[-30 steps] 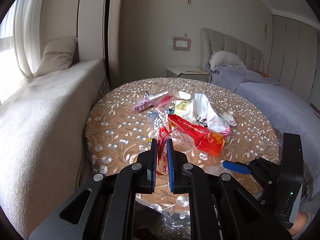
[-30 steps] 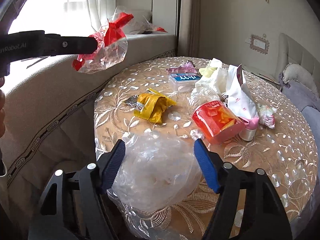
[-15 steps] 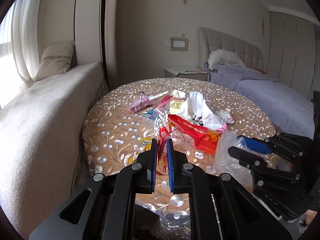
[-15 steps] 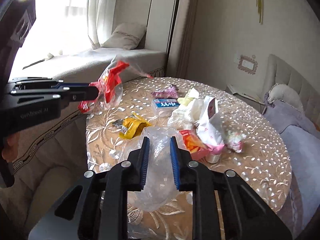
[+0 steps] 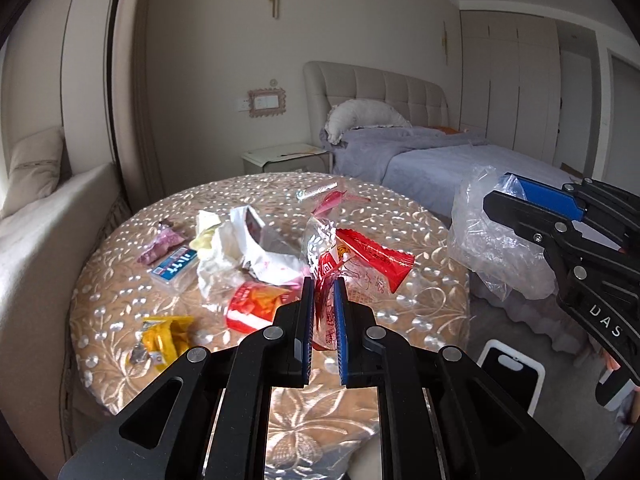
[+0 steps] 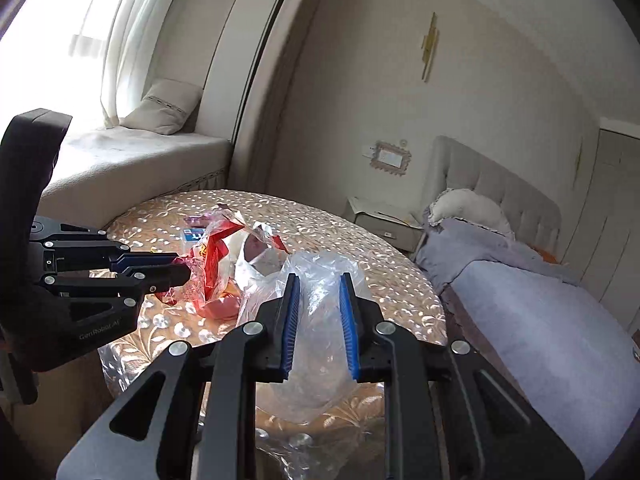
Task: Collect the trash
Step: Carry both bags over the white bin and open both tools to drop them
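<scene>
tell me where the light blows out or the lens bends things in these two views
Right wrist view: the window at upper left is blown out white, and glare sits on the clear plastic bag. Left wrist view: evenly lit; fisheye bows the wardrobe lines, corners vignetted black.

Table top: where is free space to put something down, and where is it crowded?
The table is bare along its right edge, right of the red-and-clear wrapper, and at the far rim. The middle is crowded: white bag, orange packet, blue pack, yellow wrapper.
</scene>
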